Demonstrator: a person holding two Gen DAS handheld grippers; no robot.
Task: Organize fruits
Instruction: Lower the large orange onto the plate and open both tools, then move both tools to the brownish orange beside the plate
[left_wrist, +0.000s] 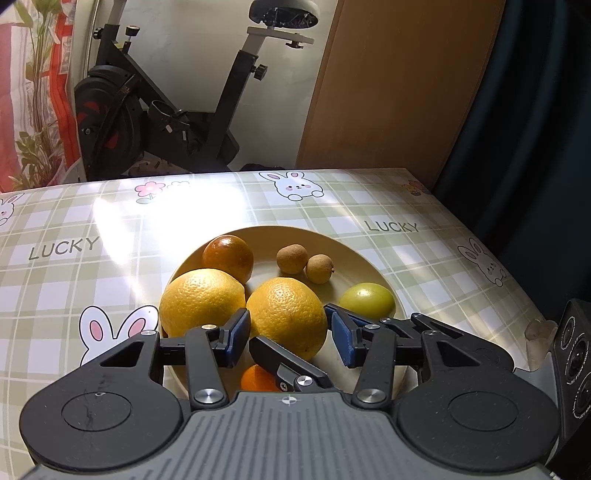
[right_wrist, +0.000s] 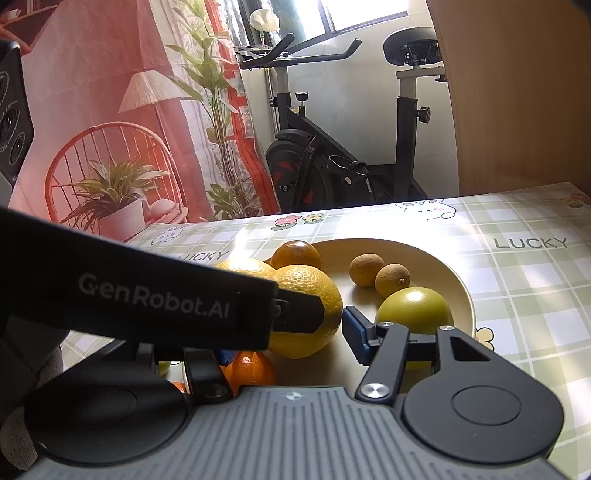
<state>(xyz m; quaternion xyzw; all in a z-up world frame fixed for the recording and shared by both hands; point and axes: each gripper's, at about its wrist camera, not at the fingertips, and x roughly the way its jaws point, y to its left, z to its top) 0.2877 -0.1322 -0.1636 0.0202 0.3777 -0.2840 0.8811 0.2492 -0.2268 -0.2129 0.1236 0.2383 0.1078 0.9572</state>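
Left gripper (left_wrist: 288, 325) fingers were spread either side of a large orange (left_wrist: 286, 317), seemingly to grasp it; right gripper (right_wrist: 295, 328) fingers stood apart beside it, one hidden by the left gripper. The plate (left_wrist: 354, 254) on the tabletop (left_wrist: 424, 251) also held further oranges, two small brown fruits (left_wrist: 291, 259) and a green fruit (left_wrist: 366, 300).
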